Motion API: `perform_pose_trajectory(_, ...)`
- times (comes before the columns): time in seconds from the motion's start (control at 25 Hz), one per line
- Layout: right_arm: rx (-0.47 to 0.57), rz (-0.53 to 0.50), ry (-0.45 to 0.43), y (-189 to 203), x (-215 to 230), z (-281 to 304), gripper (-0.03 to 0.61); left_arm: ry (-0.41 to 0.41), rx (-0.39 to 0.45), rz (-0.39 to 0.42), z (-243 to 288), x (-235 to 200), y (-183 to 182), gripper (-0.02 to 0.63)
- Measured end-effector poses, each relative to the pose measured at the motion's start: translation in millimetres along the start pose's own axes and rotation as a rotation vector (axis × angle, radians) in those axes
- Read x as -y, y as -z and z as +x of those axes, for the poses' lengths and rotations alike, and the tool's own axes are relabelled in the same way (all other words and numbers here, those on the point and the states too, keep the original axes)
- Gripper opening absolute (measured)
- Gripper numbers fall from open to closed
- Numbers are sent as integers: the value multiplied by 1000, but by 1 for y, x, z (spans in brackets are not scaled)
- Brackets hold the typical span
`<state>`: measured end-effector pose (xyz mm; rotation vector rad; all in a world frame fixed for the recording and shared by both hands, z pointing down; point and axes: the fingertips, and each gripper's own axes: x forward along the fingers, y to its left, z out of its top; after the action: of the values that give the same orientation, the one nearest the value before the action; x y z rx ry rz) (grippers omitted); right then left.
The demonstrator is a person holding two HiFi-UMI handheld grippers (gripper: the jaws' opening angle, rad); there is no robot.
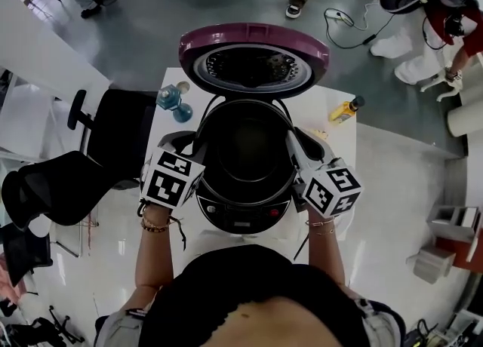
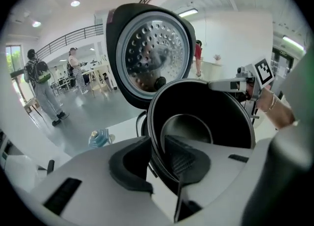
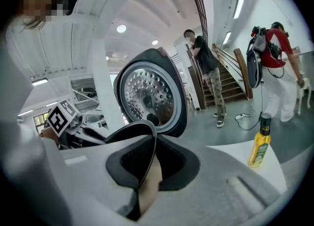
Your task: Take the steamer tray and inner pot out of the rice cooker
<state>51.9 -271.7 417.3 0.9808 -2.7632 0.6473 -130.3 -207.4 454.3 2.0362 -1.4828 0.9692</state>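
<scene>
Black pot (image 1: 245, 149) rim pinched by my left gripper (image 2: 157, 146) and right gripper (image 3: 153, 157), seemingly not yet clear of the cooker (image 1: 241, 219); no steamer tray in sight.

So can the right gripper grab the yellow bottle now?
Probably not yet: the right gripper is shut on the round black inner pot, so it's busy. Nothing stands between it and the yellow bottle.
</scene>
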Motion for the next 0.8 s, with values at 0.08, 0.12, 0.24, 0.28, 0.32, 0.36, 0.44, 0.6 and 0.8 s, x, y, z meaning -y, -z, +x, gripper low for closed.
perform_pose_trajectory(0.08,23,-6,-6,-6,-4,-6,31,4,42,-43,-9,2,-4,80)
perform_pose_trajectory(0.12,36,-10,-9,-9,-6,-10,30,2,62,-59,-14,3,-6,77)
perform_pose_trajectory(0.24,84,-44,-20,-24,-14,-21,29,-21,124,-81,-30,8,-15,72)
perform_pose_trajectory(0.28,103,-61,-22,-31,-16,-25,29,-32,149,-86,-35,8,-19,71)
perform_pose_trajectory(0.32,122,-77,-25,-37,-19,-28,29,-42,177,-94,-41,9,-23,68)
perform_pose_trajectory(0.36,139,-91,-28,-43,-22,-32,29,-50,205,-104,-47,9,-27,66)
perform_pose_trajectory(0.44,166,-111,-41,-52,-28,-39,29,-63,250,-122,-58,11,-34,60)
perform_pose_trajectory(0.6,191,-118,-70,-58,-35,-50,28,-86,308,-141,-75,17,-39,56)
perform_pose_trajectory(0.8,216,-135,-112,-61,-44,-64,28,-112,376,-187,-94,29,-36,49)
